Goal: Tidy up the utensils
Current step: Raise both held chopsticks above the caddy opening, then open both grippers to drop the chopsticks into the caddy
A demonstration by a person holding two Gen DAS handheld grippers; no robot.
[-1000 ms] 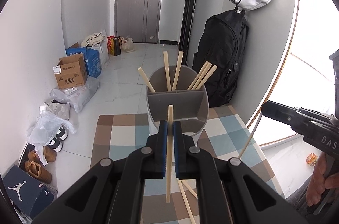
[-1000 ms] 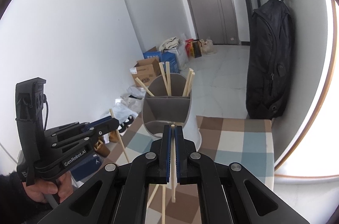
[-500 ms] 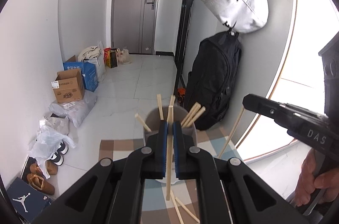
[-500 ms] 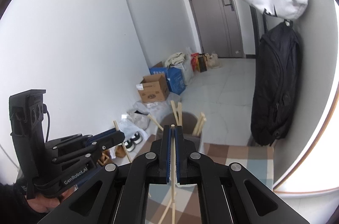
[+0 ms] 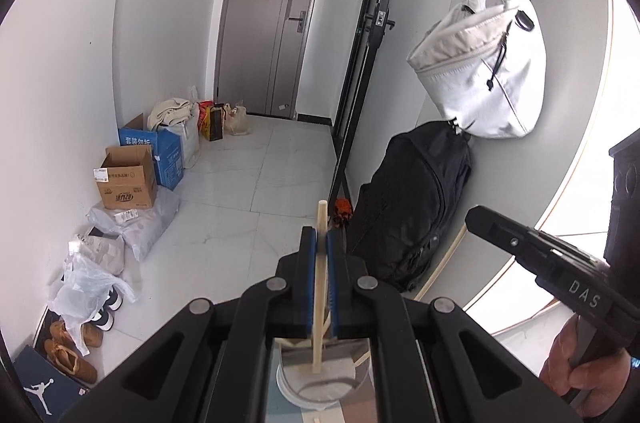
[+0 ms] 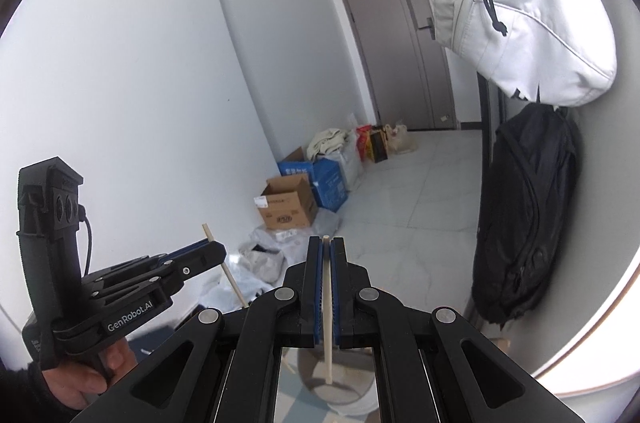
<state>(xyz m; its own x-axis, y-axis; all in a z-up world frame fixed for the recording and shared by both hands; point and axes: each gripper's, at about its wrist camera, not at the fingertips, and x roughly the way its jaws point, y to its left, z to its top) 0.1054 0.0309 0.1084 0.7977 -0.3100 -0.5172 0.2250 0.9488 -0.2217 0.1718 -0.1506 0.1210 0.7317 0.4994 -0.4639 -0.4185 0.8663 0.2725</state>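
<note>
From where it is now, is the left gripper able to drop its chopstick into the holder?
Probably yes. The left gripper is shut on a chopstick hanging upright above the open utensil holder; nothing shows between them, though gripper arms hide part of the rim.

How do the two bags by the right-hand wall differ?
The white bag hangs from a dark strap high on the wall; the black backpack sits below it, down at floor level. The white bag is short and rounded, the black backpack taller and slumped. Both rest against the same wall.
</note>
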